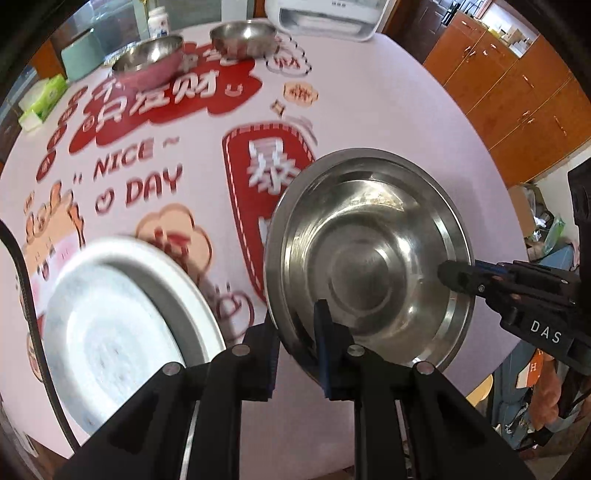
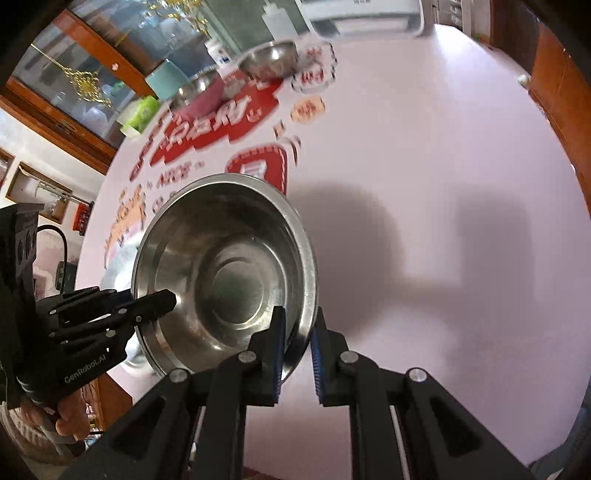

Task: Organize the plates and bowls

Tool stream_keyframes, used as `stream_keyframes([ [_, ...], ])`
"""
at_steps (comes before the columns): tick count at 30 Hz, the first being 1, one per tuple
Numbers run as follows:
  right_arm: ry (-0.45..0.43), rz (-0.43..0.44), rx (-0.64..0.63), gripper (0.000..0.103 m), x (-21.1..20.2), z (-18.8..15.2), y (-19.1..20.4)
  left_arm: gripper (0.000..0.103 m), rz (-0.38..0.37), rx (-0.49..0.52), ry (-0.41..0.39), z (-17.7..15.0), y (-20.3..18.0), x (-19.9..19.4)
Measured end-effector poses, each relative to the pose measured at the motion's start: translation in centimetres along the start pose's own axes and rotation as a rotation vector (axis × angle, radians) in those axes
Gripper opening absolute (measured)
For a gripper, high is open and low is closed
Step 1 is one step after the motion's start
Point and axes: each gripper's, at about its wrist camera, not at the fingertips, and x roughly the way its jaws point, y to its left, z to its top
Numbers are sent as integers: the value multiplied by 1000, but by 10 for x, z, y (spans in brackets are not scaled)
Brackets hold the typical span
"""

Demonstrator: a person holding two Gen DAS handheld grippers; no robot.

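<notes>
A large steel bowl hangs tilted above the pink printed tablecloth, held by both grippers at its rim. My left gripper is shut on the near rim; in the right wrist view it reaches in from the left. My right gripper is shut on the opposite rim, and in the left wrist view it enters from the right. A white plate lies on the table left of the bowl. Two more steel bowls stand at the far side.
A white appliance, a teal container and a green tissue pack line the table's far edge. Wooden cabinets stand beyond the table on the right. The bowl's shadow falls on plain cloth.
</notes>
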Motion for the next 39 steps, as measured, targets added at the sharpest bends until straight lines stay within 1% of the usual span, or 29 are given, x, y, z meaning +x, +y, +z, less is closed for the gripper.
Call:
stream_keyframes([
  [5,2,-62,-34,13,13,-5,8,17,10,-4,33,-16,2,18],
  [8,7,-76,-34,12,16,-7,6,17,-10,-21,45,-20,6,23],
  [16,37,-86,-38,13,25,-13,3,18,2,-8,68,-24,7,33],
  [18,43,-101,-38,13,27,-12,4,23,21,6,68,-26,5,35],
  [20,39,-107,-35,13,25,-11,4,38,39,19,60,-27,4,35],
  [21,36,-105,-34,13,23,-10,4,40,48,20,54,-26,5,34],
  [22,33,-104,-35,13,22,-10,4,48,55,21,49,-26,5,32],
  [23,31,-104,-36,13,20,-10,4,53,60,19,47,-26,6,30],
  [26,20,-109,-41,16,13,-9,5,55,72,23,36,-26,8,18],
  [28,5,-110,-47,23,6,-10,7,55,93,39,16,-25,8,5],
  [29,-2,-111,-50,24,3,-9,8,57,100,47,5,-25,7,-2],
  [30,-10,-113,-55,24,-1,-9,10,59,108,55,-8,-25,7,-10],
  [31,-22,-115,-61,24,-6,-9,13,63,118,64,-26,-25,6,-21],
  [32,-27,-115,-64,24,-8,-9,14,66,125,72,-40,-23,4,-28],
  [35,-46,-116,-74,24,-17,-9,21,66,149,100,-87,-23,4,-53],
  [39,-65,-112,-85,24,-30,-8,33,68,157,90,-128,-19,10,-78],
])
